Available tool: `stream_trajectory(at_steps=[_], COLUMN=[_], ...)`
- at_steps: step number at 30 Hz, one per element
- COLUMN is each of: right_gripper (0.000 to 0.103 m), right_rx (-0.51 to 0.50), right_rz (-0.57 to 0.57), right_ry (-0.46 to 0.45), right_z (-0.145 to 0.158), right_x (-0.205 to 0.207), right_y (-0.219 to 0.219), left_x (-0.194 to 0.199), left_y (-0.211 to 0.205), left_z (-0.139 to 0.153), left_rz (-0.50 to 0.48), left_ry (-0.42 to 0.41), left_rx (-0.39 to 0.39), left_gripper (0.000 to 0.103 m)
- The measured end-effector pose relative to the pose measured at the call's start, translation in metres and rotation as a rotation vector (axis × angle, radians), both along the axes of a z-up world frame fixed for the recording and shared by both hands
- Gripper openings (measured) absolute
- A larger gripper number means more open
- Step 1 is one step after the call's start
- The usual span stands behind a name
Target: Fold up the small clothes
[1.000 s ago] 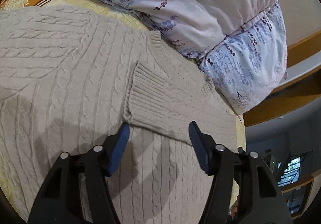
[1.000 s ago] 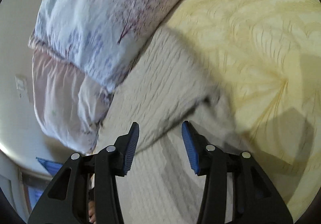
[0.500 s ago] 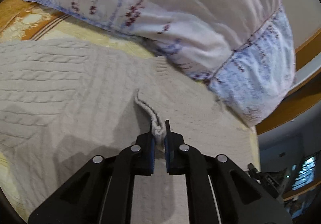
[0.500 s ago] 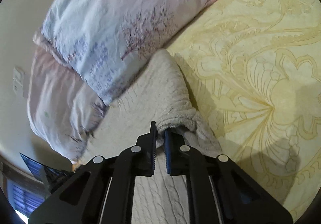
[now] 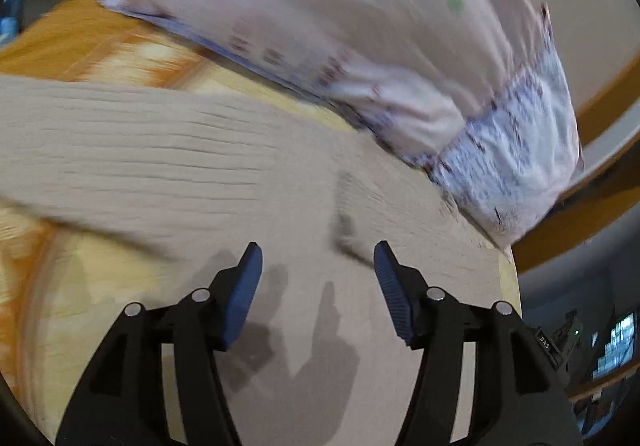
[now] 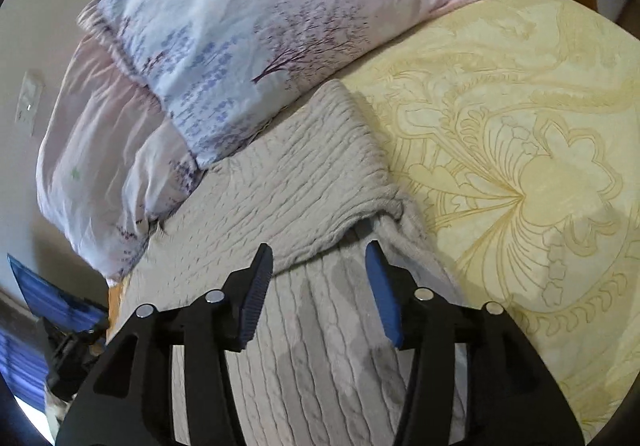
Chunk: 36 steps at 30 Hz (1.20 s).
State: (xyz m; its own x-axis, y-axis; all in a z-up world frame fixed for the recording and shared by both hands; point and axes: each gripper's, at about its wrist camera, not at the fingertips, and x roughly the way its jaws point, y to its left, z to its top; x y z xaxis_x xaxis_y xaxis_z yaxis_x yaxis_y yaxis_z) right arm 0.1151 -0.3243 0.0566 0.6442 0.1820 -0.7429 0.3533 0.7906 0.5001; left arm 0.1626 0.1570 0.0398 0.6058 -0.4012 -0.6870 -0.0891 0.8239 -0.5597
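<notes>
Both grippers just released sweater (image 6: pixel 304 182); jaws opened, empty.

Each camera sits behind its own hand-held gripper and looks down at a slant along the fingers, close over the bed. The left wrist view, blurred, faces the sweater (image 5: pixel 208 150) and pillow (image 5: pixel 360 30). The right wrist view shares both, seen from the other side, with the bedspread (image 6: pixel 520 134) at right.
</notes>
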Motion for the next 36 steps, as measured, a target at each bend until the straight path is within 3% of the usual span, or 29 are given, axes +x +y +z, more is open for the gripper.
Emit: stream_trajectory(at_steps=[8, 9, 15, 23, 31, 33, 36], right_gripper=[0.056, 0.06, 0.06, 0.062, 0.063, 0.063, 0.066], right_rx=[0.008, 0.015, 0.022, 0.003, 0.007, 0.002, -0.01], right_rz=[0.129, 0.145, 0.191, 0.188, 0.191, 0.189, 0.191], right_ry=[-0.004, -0.008, -0.015, -0.017, -0.009, -0.007, -0.007], right_z=[0.0, 0.0, 0.003, 0.007, 0.003, 0.003, 0.004], right_x=[0.007, 0.008, 0.008, 0.007, 0.009, 0.009, 0.008], right_y=[0.032, 0.037, 0.052, 0.052, 0.051, 0.051, 0.05], left_x=[-0.058, -0.061, -0.066, -0.06, -0.057, -0.057, -0.056], left_y=[0.131, 0.145, 0.194, 0.237, 0.251, 0.252, 0.25], left_z=[-0.001, -0.005, -0.031, -0.045, -0.052, -0.054, -0.051], left_rz=[0.37, 0.417, 0.586, 0.705, 0.75, 0.746, 0.744], left_ry=[0.037, 0.053, 0.104, 0.064, 0.059, 0.063, 0.054], left_rx=[-0.01, -0.028, -0.153, -0.278, -0.287, -0.286, -0.279], left_gripper=[0.056, 0.056, 0.052, 0.044, 0.023, 0.012, 0.008])
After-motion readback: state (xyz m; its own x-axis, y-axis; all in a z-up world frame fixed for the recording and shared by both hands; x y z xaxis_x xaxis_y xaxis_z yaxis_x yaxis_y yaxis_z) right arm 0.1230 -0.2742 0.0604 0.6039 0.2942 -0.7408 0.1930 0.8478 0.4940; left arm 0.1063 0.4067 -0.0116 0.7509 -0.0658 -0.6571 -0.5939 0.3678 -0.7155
